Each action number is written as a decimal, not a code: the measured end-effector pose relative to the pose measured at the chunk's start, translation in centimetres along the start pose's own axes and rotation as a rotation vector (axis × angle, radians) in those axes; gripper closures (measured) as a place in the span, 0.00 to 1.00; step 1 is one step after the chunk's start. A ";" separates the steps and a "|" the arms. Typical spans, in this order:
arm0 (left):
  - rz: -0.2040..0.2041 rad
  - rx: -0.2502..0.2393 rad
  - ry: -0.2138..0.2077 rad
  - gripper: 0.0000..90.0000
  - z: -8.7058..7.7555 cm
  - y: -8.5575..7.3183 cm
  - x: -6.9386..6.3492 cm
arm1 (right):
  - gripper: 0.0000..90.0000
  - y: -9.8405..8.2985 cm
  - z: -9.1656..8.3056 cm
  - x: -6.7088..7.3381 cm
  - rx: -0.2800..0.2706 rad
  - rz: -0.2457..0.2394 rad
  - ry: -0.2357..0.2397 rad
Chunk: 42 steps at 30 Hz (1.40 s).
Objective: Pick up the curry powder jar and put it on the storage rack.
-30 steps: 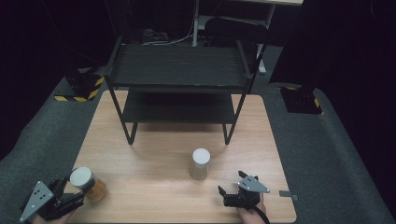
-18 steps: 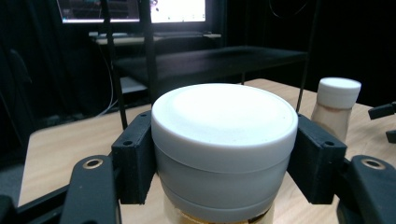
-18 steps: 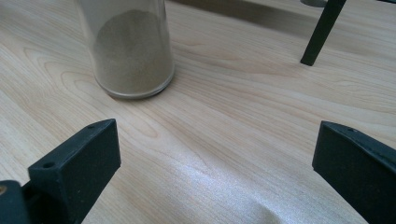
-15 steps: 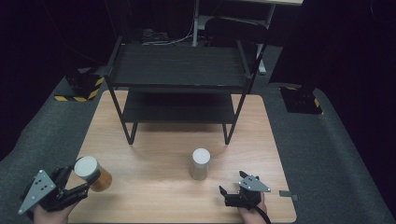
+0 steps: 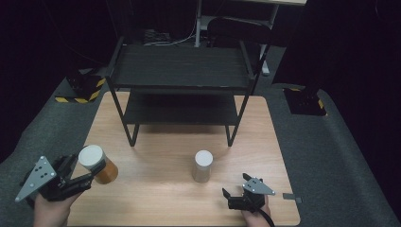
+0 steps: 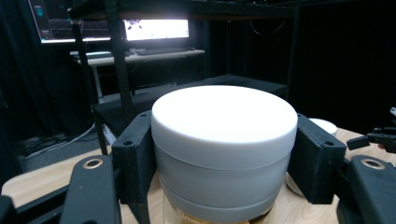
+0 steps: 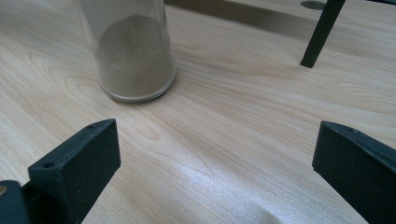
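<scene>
My left gripper [image 5: 80,171] is shut on an orange jar [image 5: 97,164] with a white lid, held above the table's front left corner. In the left gripper view both black pads clamp the jar's white lid [image 6: 224,126] from either side. A second jar [image 5: 203,166] with a white lid and brownish powder stands upright on the table's middle front. My right gripper [image 5: 228,198] rests low at the front right, open, with nothing between its jaws. Its own view shows that powder jar [image 7: 133,51] ahead to the left, apart from the jaws.
A black two-tier metal shelf rack [image 5: 182,75] stands at the back of the wooden table [image 5: 165,156]; its legs [image 7: 322,32] come down near the middle. Grey carpet surrounds the table. A lit monitor [image 6: 156,29] glows beyond the rack.
My left gripper has lifted the orange jar up and carried it slightly right and forward. The right gripper and the powder jar have stayed put.
</scene>
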<state>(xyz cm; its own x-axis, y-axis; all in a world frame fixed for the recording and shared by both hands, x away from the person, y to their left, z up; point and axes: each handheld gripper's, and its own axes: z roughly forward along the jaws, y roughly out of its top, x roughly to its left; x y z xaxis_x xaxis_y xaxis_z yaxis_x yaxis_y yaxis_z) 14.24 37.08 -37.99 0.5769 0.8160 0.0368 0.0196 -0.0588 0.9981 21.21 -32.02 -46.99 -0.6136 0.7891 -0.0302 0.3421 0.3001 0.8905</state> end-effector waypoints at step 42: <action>0.022 -0.049 -0.118 0.37 9.6 7.1 -0.3 | 0.00 -0.1 -0.1 -0.1 -0.007 -0.006 0.007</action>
<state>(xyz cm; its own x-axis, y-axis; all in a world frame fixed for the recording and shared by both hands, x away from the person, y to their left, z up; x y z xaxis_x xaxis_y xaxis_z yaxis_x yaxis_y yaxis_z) 22.00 30.87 -31.43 0.6687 0.7415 0.0551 -0.0322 -0.0452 0.9985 21.15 -32.15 -47.07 -0.6207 0.7833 -0.0326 0.3329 0.3011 0.8936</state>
